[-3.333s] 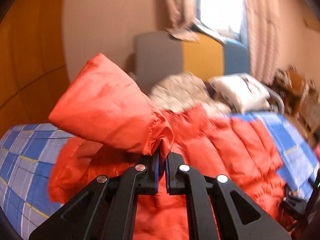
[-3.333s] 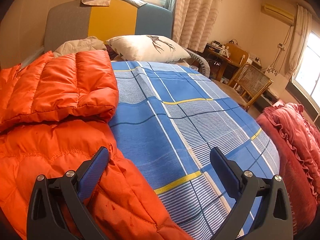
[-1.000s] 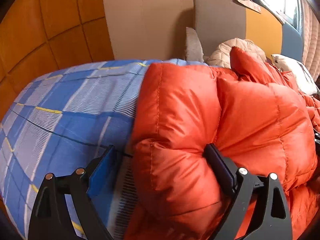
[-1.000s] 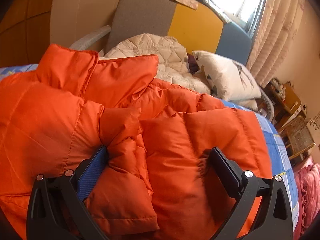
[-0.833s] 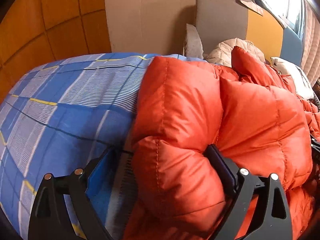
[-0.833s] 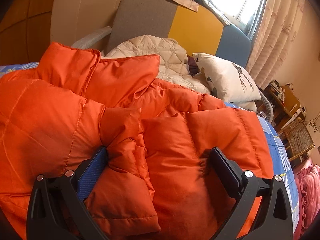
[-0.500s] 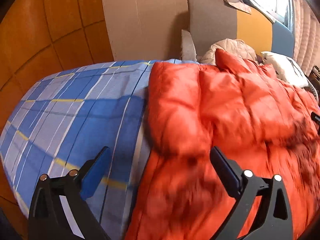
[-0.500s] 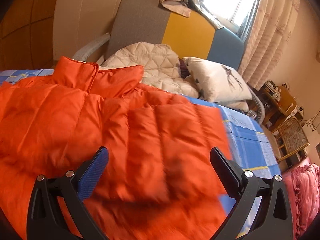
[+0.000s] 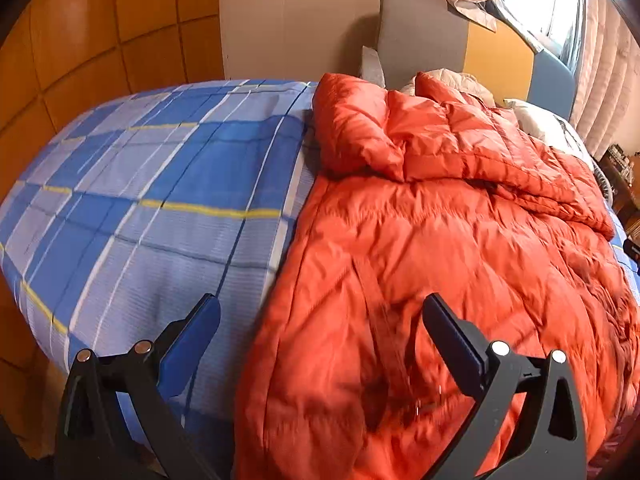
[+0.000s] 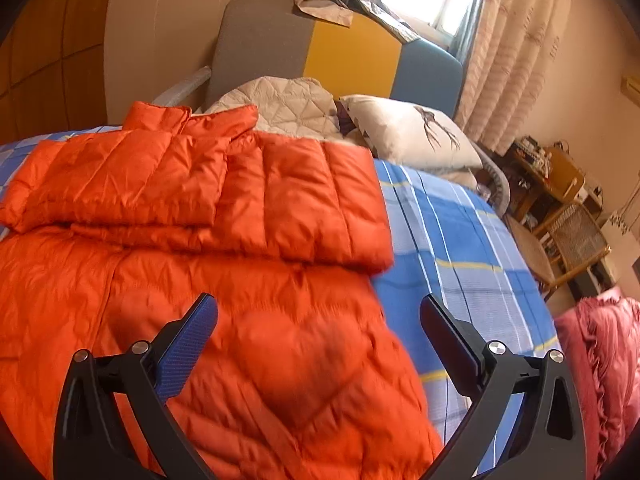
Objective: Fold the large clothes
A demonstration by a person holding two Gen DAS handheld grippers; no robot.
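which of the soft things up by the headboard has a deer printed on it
The white pillow, to the right of the plain beige quilted cover; it alone shows dark antlers.

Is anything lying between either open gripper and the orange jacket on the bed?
Nothing visible. The left gripper and the right gripper, both open and empty, look straight onto the orange jacket, with nothing lying on it.
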